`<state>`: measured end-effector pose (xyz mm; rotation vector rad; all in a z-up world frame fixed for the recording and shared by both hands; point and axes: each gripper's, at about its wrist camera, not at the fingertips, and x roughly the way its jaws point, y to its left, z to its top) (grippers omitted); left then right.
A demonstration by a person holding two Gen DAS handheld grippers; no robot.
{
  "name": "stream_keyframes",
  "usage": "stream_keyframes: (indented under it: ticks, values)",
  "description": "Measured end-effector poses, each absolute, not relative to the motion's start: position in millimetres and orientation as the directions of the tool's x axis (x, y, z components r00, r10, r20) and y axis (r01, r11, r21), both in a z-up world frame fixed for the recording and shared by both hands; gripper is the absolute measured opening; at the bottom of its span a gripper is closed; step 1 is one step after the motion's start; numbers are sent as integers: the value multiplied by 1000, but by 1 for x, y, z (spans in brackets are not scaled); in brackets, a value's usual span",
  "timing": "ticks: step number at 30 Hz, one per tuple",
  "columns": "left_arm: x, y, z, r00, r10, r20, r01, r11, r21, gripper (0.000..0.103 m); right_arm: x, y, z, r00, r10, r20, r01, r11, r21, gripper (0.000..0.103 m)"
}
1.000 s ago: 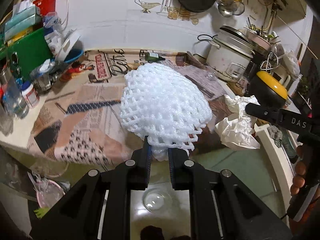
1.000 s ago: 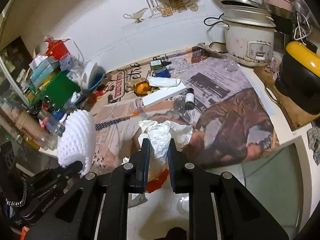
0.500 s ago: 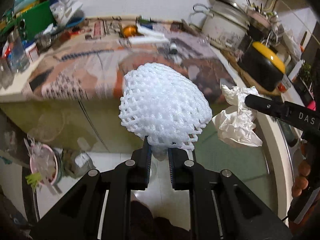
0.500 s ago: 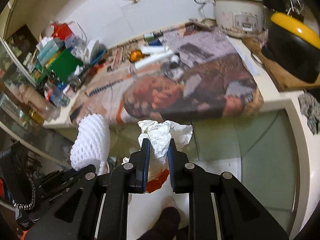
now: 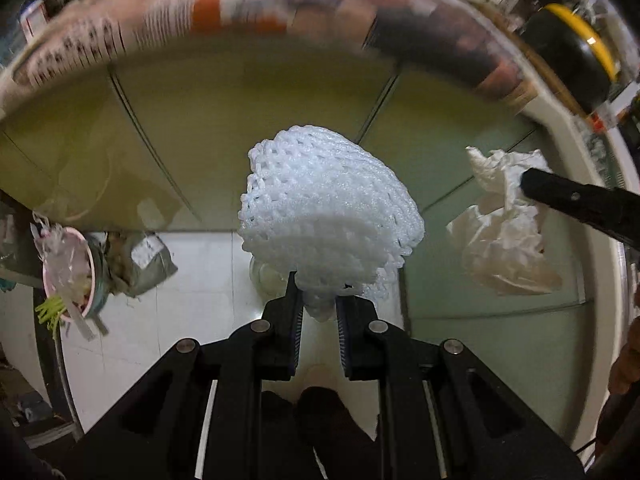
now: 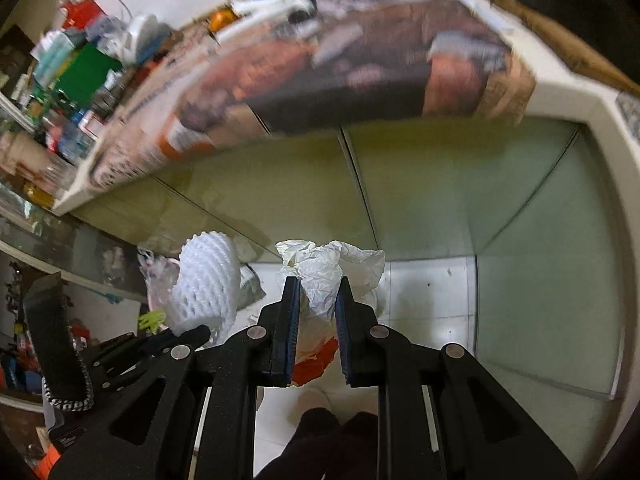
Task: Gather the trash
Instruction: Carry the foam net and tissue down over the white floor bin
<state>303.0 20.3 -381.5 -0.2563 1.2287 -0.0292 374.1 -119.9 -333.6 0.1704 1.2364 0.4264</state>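
My left gripper [image 5: 317,300] is shut on a white foam fruit net [image 5: 328,212] and holds it in the air in front of the green cabinet doors, above the white tiled floor. The net also shows in the right wrist view [image 6: 206,280]. My right gripper [image 6: 318,296] is shut on a crumpled white plastic bag [image 6: 328,268] with a red patch below. The bag also shows in the left wrist view [image 5: 504,220], right of the net. A pink bin [image 5: 74,272] stuffed with trash stands on the floor at the left.
The newspaper-covered counter [image 6: 320,72] is above and behind, blurred. A grey crumpled bag [image 5: 140,260] lies next to the pink bin. A yellow-topped black appliance [image 5: 572,52] stands on the counter at the right. Dark feet [image 5: 316,412] show below the grippers.
Both grippers have dropped from counter height to below the counter edge, tilting down toward the floor, each still holding its trash. The pink bin has come into view.
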Motion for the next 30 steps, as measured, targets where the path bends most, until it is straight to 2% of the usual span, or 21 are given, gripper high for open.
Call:
stream_keyframes:
  ticks: [11, 19, 25, 27, 30]
  values:
    - [311, 72, -548, 256, -141, -956, -172, 967, -188, 15, 395, -76, -497, 164, 382, -910, -161, 920, 357, 16]
    - [313, 100, -658, 251, -146, -957, -191, 962, -197, 15, 401, -24, -639, 89, 371, -924, -207, 915, 347, 17]
    - [323, 102, -729, 262, -148, -954, -157, 968, -194, 15, 401, -8, -711, 47, 366, -929, -281, 898, 339, 22]
    - [328, 98, -750, 259, -151, -954, -139, 972, -191, 15, 400, -7, -726, 27, 366, -930, -289, 894, 343, 29]
    - [330, 89, -772, 255, -166, -952, -115, 973, -200, 16, 399, -5, -742, 31, 353, -935, -292, 898, 329, 34]
